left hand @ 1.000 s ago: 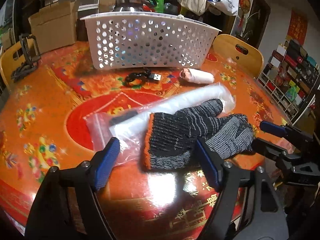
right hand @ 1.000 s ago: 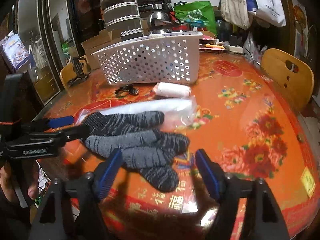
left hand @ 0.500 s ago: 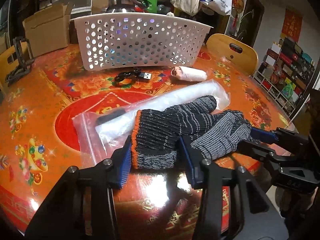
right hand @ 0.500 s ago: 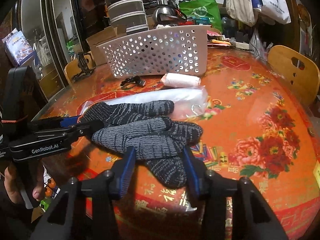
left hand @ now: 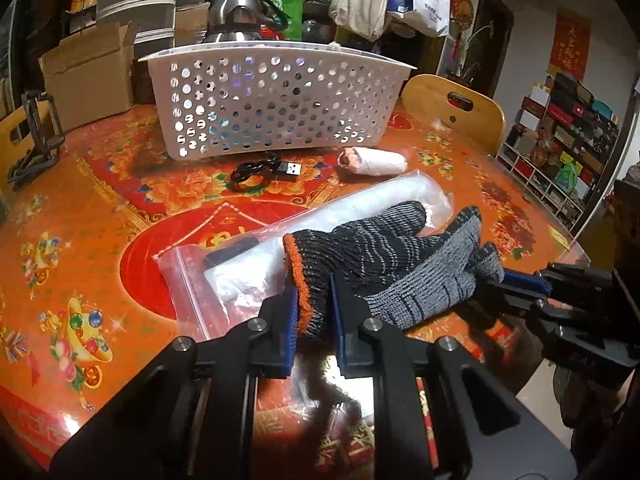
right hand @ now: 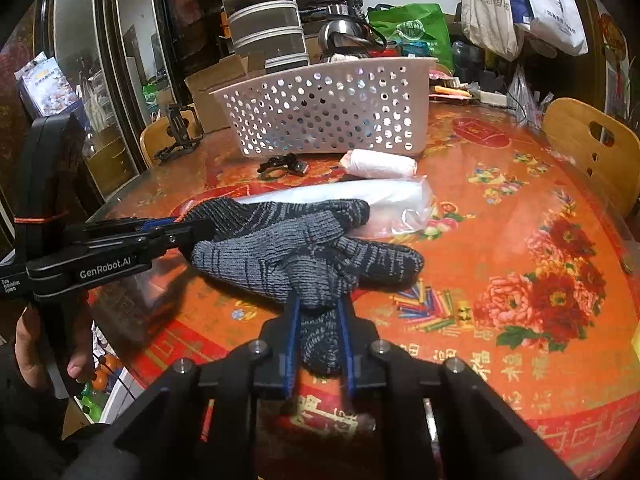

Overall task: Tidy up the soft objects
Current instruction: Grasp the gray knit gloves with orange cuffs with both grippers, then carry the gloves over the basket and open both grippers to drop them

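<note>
Grey-black knit gloves [left hand: 396, 256] with an orange cuff lie on the red table, partly on a clear zip bag [left hand: 248, 264]. My left gripper [left hand: 313, 308] is shut on the orange cuff end. My right gripper [right hand: 319, 320] is shut on a glove fingertip [right hand: 320, 344] at the opposite end; it also shows at the right of the left wrist view [left hand: 520, 280]. The gloves show in the right wrist view [right hand: 304, 240], with the left gripper [right hand: 192, 232] at their left. A white perforated basket [left hand: 276, 108] stands behind.
A rolled white cloth [left hand: 374, 162] and a black USB cable [left hand: 264, 172] lie before the basket. Wooden chairs [left hand: 452, 112] stand round the table. Cardboard boxes [left hand: 88, 72] and a kettle [left hand: 236, 20] sit behind the basket. The table edge is near in both views.
Both grippers went from wide open to shut: the left closed on the glove cuff, the right on the glove fingertips. The gloves are slightly bunched between them.
</note>
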Demonstrator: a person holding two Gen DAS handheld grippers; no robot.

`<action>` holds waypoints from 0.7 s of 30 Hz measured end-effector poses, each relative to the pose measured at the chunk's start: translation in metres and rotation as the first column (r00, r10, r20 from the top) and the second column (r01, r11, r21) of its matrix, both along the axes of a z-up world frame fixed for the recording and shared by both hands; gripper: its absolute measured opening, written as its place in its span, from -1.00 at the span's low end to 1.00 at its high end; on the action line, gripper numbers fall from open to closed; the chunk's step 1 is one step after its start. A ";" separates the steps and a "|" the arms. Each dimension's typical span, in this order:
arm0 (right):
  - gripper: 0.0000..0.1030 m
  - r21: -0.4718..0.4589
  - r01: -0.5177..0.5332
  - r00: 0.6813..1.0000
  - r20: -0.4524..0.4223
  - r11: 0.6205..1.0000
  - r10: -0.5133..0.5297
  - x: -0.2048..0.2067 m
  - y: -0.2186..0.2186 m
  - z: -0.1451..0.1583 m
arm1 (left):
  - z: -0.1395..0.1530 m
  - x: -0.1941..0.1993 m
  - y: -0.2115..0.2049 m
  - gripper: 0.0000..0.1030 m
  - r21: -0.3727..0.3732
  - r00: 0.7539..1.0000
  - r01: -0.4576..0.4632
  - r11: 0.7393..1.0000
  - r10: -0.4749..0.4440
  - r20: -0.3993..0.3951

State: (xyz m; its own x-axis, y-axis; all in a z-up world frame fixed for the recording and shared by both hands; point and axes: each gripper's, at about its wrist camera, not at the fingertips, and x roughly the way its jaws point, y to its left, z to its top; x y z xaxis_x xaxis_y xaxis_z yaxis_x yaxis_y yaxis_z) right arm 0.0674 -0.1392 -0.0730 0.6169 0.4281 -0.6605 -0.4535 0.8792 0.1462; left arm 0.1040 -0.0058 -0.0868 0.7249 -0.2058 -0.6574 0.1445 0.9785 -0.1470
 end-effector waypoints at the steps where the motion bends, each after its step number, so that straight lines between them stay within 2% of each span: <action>1: -0.70 0.002 0.001 1.000 0.005 1.000 -0.001 -0.001 0.000 0.002 | 0.002 -0.002 0.000 -0.76 -0.001 1.000 0.002 1.000 -0.002 0.006; 7: -0.71 0.024 -0.016 0.999 0.048 1.000 0.015 -0.006 -0.003 0.019 | 0.025 -0.013 0.005 -0.77 -0.013 0.998 0.001 1.000 0.000 0.057; 15: -0.72 0.032 -0.038 0.991 0.129 0.999 0.034 -0.011 -0.001 0.056 | 0.061 -0.024 0.010 -0.77 -0.031 0.991 0.002 1.000 0.002 0.132; 21: -0.72 0.051 -0.057 0.984 0.169 0.997 0.047 -0.008 0.000 0.081 | 0.083 -0.024 0.017 -0.77 -0.059 0.987 0.000 0.998 0.009 0.159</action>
State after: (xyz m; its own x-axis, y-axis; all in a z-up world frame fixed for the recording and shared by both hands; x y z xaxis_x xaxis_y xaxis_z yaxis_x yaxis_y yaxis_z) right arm 0.0595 -0.1397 0.0082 0.6928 0.4955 -0.5240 -0.5206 0.8464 0.1122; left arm 0.0800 0.0114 -0.0036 0.8206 -0.2368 -0.5202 0.1661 0.9697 -0.1793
